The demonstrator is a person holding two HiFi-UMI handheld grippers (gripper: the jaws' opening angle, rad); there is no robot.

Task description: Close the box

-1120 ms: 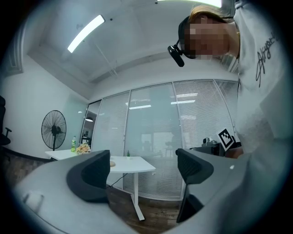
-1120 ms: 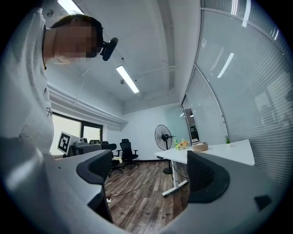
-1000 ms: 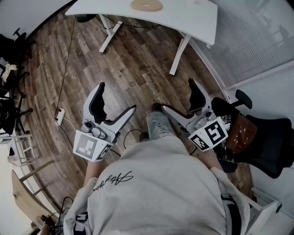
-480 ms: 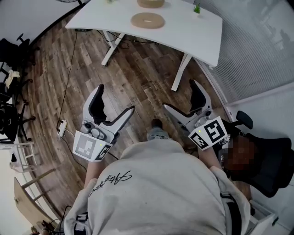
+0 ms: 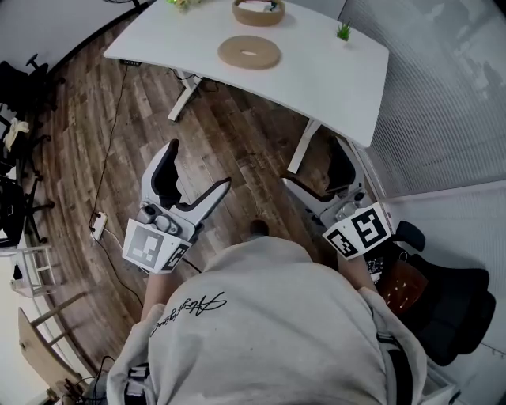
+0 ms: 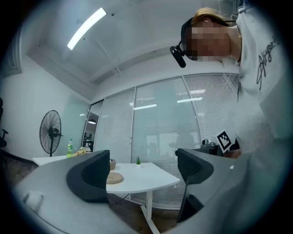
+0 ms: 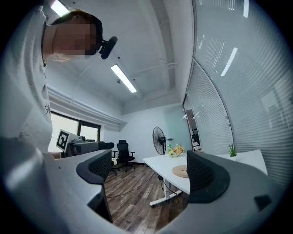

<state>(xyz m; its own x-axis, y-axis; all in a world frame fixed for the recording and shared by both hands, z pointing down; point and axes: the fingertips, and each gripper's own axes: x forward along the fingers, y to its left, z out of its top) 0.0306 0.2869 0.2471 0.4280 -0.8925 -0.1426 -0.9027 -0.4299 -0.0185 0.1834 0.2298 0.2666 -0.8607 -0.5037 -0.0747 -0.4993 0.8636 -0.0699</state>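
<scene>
Jaws of left gripper (image 5: 196,170) and right gripper (image 5: 314,164) stand apart, empty; round lid (image 5: 249,52) lies near box (image 5: 258,11) on table (image 5: 340,79); best to square up, then grasp lid's rim.

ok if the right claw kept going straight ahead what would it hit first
Probably the white table, near its edge or leg: it shows between the open jaws of the right claw, nothing before it. Depth is unclear.

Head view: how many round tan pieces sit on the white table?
2. A flat round lid lies near the middle of the table; a round box stands beyond it, at the picture's top edge. More may lie out of frame.
</scene>
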